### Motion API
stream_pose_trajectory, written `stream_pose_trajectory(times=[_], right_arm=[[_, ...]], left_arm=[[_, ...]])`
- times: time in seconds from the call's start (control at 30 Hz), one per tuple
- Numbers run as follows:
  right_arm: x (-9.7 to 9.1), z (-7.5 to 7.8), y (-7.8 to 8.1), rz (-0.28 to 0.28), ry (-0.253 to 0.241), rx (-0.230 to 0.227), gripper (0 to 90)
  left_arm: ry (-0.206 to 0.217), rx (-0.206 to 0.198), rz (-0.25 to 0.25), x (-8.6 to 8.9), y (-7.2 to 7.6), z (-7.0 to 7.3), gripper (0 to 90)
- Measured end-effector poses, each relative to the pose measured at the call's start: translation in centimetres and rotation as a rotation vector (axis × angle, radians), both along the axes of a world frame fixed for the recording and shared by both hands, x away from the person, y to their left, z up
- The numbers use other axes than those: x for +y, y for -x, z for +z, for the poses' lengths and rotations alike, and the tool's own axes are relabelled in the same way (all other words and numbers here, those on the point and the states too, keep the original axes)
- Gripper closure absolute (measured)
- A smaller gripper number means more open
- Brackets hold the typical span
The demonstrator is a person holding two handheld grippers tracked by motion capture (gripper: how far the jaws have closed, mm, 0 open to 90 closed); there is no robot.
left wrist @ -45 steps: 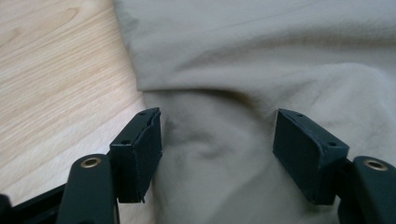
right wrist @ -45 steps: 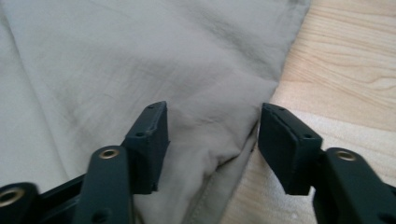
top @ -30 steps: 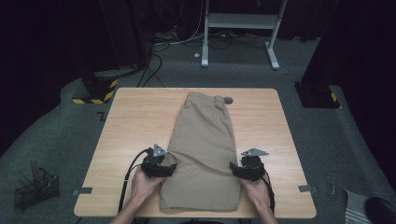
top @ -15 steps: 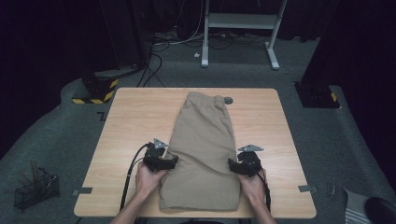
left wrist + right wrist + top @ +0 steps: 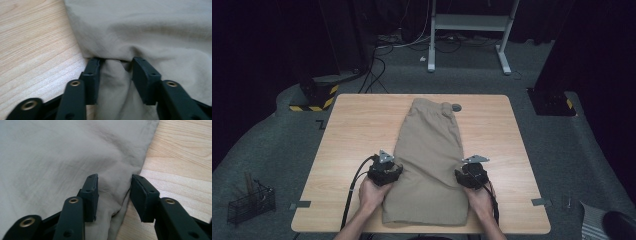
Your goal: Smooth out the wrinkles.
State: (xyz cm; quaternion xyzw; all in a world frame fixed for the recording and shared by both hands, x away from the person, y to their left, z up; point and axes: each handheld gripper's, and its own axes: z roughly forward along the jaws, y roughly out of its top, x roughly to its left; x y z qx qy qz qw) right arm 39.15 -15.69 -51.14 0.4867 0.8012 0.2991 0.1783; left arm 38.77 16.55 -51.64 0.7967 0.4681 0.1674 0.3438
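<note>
One shorts [image 5: 429, 160] (khaki) pinched by two grippers, left gripper [image 5: 115, 62] and right gripper [image 5: 113, 181].

Beige shorts' edge [image 5: 117, 195] between black fingers [image 5: 90, 195] (wooden table [image 5: 180, 157] beside)

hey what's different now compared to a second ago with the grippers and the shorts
Both grippers have just been closing on the edges of the folded shorts. The left gripper now pinches a bunched fold between its jaws; the right gripper has cloth gathering between its jaws. Both hands barely shifted. The shorts and table stayed put.
</note>
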Motion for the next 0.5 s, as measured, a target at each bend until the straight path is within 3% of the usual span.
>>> stream_pose_trajectory(times=[0.2, 0.5], right_arm=[[0.02, 0.04, -0.11, 0.017, -0.022, 0.011, 72.5], [-0.04, -0.21, -0.10, 0.051, -0.078, 0.014, 84.5]], left_arm=[[0.028, 0.018, -0.021, 0.00, -0.12, 0.02, 75.1], [0.055, 0.043, -0.045, 0.18, -0.51, 0.05, 82.2]])
